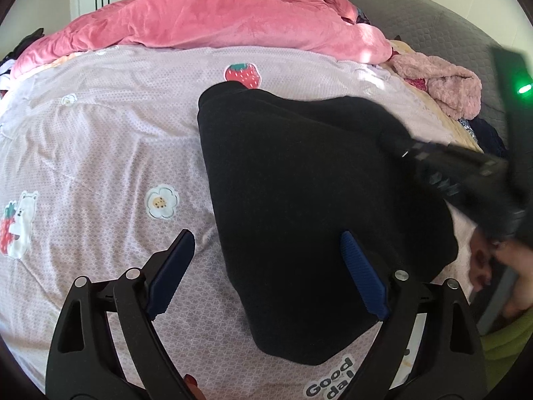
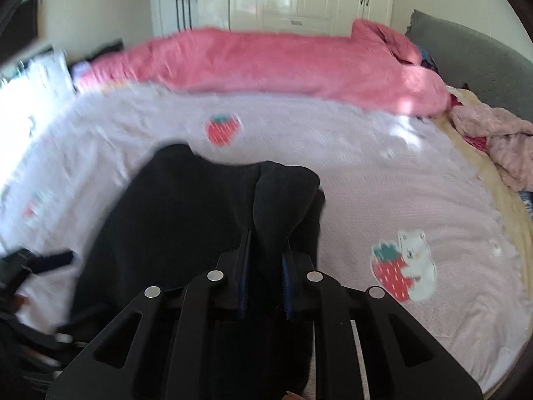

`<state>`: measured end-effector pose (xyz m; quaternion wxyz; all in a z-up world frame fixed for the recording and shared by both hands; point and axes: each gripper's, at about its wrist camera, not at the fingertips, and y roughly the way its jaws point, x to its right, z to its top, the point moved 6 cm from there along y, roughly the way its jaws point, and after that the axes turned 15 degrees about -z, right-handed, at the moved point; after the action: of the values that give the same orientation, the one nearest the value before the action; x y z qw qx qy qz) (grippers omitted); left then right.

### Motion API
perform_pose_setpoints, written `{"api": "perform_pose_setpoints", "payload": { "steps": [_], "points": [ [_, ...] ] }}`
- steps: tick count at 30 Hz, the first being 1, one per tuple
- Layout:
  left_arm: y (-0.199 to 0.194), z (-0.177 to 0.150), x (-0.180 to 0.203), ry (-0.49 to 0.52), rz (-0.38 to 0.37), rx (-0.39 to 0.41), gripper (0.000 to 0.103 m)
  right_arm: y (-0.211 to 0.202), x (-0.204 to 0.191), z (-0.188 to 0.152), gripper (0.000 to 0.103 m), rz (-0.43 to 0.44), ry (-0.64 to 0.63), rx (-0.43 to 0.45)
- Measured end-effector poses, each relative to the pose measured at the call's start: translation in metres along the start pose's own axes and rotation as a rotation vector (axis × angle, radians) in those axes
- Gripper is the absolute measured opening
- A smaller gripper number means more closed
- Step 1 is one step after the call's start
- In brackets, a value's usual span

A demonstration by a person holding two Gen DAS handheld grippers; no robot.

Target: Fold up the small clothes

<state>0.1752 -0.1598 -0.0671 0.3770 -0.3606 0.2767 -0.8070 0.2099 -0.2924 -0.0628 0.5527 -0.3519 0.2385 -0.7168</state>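
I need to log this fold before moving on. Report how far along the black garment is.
Done: the black fabric garment lies spread on the lilac strawberry-print bedsheet, possibly already folded once; I cannot tell. In hand: the right gripper is shut on a raised bunch of it, while the left gripper stands open over its near edge, one finger over the cloth, holding nothing. Left: carrying that fold over and flattening it.

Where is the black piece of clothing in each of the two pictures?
Left wrist view: the black garment fills the middle and right, lying on the bedsheet, ahead of the open left gripper.
Right wrist view: it sits low in the centre and left, with a bunched fold clamped in the right gripper.
Shared landmark: the strawberry print just beyond the garment's far edge.
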Motion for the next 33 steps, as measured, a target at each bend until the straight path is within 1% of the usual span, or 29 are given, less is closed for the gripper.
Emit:
{"api": "perform_pose_setpoints", "payload": {
  "steps": [2, 3, 5, 7, 10, 12, 16, 19, 23, 24, 25, 33],
  "points": [
    [0.001, -0.002, 0.0, -0.009, -0.011, -0.003, 0.082, 0.008, 0.004, -0.006, 0.016, 0.014, 0.031, -0.01],
    [0.0, -0.002, 0.0, -0.01, -0.014, -0.003, 0.082, 0.007, 0.007, -0.006, 0.024, 0.012, 0.046, -0.001],
    [-0.001, -0.002, 0.0, -0.007, -0.011, -0.002, 0.082, 0.005, 0.011, -0.006, 0.034, 0.026, 0.076, 0.004],
    [-0.001, -0.002, 0.0, -0.011, -0.012, 0.0, 0.082, -0.003, 0.018, -0.007, 0.037, 0.068, 0.137, 0.001],
    [-0.004, -0.002, 0.001, -0.012, -0.017, 0.007, 0.082, -0.019, 0.033, -0.007, 0.038, 0.084, 0.191, 0.022],
    [-0.006, -0.002, 0.003, -0.008, -0.019, 0.009, 0.082, -0.029, 0.042, -0.008, 0.045, 0.097, 0.218, 0.03],
    [-0.01, -0.001, 0.01, 0.003, -0.022, 0.02, 0.082, -0.041, 0.06, -0.01, 0.046, 0.105, 0.262, 0.04],
    [-0.015, 0.002, 0.012, 0.021, -0.015, 0.027, 0.082, -0.049, 0.07, -0.011, 0.05, 0.124, 0.287, 0.043],
    [-0.022, 0.007, 0.011, 0.025, -0.005, 0.037, 0.082, -0.06, 0.074, -0.013, 0.051, 0.137, 0.3, 0.059],
    [-0.023, 0.008, 0.01, 0.027, -0.001, 0.038, 0.082, -0.061, 0.073, -0.014, 0.055, 0.149, 0.307, 0.057],
    [-0.024, 0.008, 0.009, 0.029, 0.003, 0.039, 0.082, -0.062, 0.072, -0.016, 0.055, 0.169, 0.314, 0.048],
    [-0.032, 0.007, 0.0, 0.018, 0.02, 0.042, 0.082, -0.061, 0.044, -0.032, 0.055, 0.233, 0.288, -0.006]
  ]
}}
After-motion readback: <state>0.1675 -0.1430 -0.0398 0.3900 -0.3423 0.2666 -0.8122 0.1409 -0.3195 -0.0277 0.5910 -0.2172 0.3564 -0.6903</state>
